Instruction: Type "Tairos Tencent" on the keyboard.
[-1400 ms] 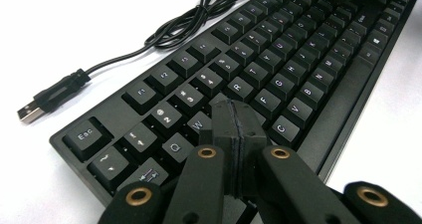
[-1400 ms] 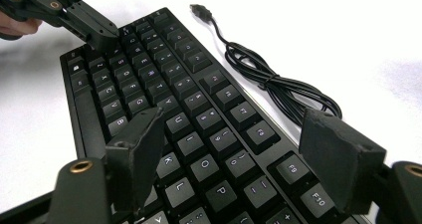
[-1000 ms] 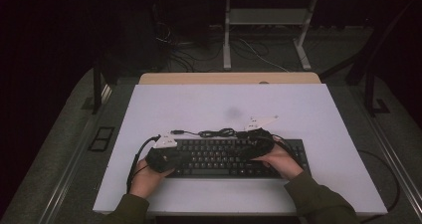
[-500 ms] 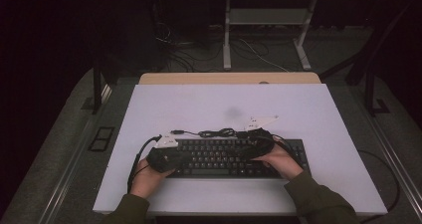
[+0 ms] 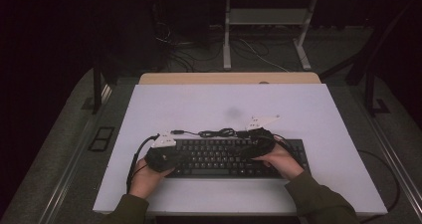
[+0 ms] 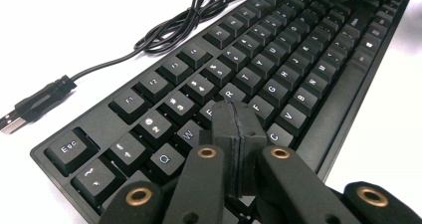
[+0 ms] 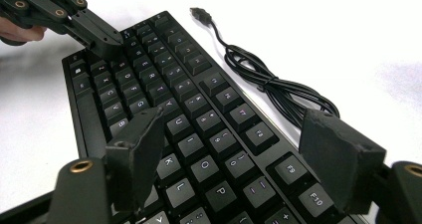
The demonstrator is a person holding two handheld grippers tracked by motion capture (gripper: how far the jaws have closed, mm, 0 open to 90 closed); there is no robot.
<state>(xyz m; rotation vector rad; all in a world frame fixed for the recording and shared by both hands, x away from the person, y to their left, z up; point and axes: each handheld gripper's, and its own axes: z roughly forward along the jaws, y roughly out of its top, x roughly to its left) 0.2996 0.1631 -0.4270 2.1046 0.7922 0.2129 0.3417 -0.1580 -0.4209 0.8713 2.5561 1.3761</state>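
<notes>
Keyboard (image 5: 234,158) near the front edge of the white surface (image 5: 318,109), long side across, both hands over its ends. Left gripper (image 5: 185,158) over the left end, fingers (image 6: 226,134) pressed flat together, nothing between them, tips down among the letter keys around the D key, touching or just above the caps; cannot tell which. In the left gripper view, W and Q keys just to the left of the closed tips, F and C just to the right, Esc key at the near left corner. Right gripper (image 5: 247,152) over the middle-right part of the keyboard, fingers (image 7: 137,149) standing well apart, empty, hovering above the keys with one finger over the K and L keys and the other at the far edge by the function row, partly over bare surface. No key gripped by either pair. In the right gripper view, left gripper (image 7: 107,45) farther off, closed tips down on the keys near the far left end. Beyond the keyboard, black cable (image 5: 219,133) in a loose bundle on the surface just behind the top row, USB plug (image 6: 37,102) lying free at its end, off to the left, unconnected.
</notes>
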